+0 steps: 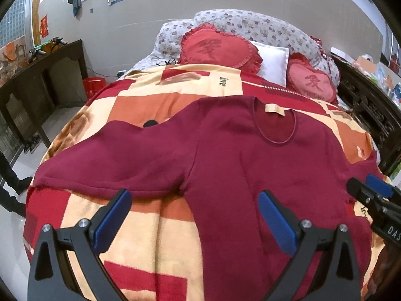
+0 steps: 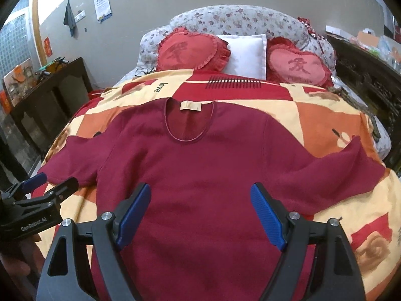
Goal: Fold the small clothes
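A dark red long-sleeved top [image 1: 238,155] [image 2: 200,165] lies spread flat on the bed, neckline and beige label [image 2: 191,106] toward the pillows, both sleeves stretched out sideways. My left gripper [image 1: 195,198] hovers open above the top's left underarm and side edge, nothing between its blue pads. My right gripper [image 2: 200,192] hovers open over the middle of the body, also holding nothing. Each gripper shows at the edge of the other's view: the right gripper [image 1: 371,188] at right, the left gripper [image 2: 50,181] at left.
The patterned red, orange and cream blanket [image 2: 325,115] covers the bed. Two red heart cushions [image 2: 193,50] and a white pillow [image 2: 246,55] sit at the head. A dark wooden table [image 1: 37,82] stands left, a carved dark frame [image 1: 371,115] right. A person's legs [image 1: 12,185] stand left.
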Demonstrator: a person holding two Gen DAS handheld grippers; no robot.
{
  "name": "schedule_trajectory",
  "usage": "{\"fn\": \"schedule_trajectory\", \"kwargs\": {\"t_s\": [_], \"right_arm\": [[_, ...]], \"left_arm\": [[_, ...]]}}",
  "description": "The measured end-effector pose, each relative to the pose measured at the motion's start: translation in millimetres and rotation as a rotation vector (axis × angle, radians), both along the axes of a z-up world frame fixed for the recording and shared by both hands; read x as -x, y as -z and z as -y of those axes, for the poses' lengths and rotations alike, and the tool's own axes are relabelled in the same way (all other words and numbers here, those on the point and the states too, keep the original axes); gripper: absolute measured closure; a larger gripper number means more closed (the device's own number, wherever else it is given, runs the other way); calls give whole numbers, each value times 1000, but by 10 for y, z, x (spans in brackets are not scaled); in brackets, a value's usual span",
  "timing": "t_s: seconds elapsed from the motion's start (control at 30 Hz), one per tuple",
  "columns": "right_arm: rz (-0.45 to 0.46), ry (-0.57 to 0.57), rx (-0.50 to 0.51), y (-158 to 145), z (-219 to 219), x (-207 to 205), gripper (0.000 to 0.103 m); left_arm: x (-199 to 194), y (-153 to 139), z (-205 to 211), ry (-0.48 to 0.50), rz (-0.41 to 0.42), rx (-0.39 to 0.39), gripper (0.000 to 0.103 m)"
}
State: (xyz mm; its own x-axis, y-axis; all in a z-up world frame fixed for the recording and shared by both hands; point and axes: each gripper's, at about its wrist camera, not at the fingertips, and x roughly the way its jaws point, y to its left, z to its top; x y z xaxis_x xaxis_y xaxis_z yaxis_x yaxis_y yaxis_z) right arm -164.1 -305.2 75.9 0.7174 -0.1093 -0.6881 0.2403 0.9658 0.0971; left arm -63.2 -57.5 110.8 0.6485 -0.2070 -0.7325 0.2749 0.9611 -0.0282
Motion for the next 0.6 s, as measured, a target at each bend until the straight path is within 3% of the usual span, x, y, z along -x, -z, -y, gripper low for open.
{"fn": "schedule_trajectory", "kwargs": {"t_s": [0.6], "right_arm": [[-52, -21, -15, 192, -60, -227, 3]], "left_arm": [[-157, 71, -41, -29, -6, -5, 1]]}}
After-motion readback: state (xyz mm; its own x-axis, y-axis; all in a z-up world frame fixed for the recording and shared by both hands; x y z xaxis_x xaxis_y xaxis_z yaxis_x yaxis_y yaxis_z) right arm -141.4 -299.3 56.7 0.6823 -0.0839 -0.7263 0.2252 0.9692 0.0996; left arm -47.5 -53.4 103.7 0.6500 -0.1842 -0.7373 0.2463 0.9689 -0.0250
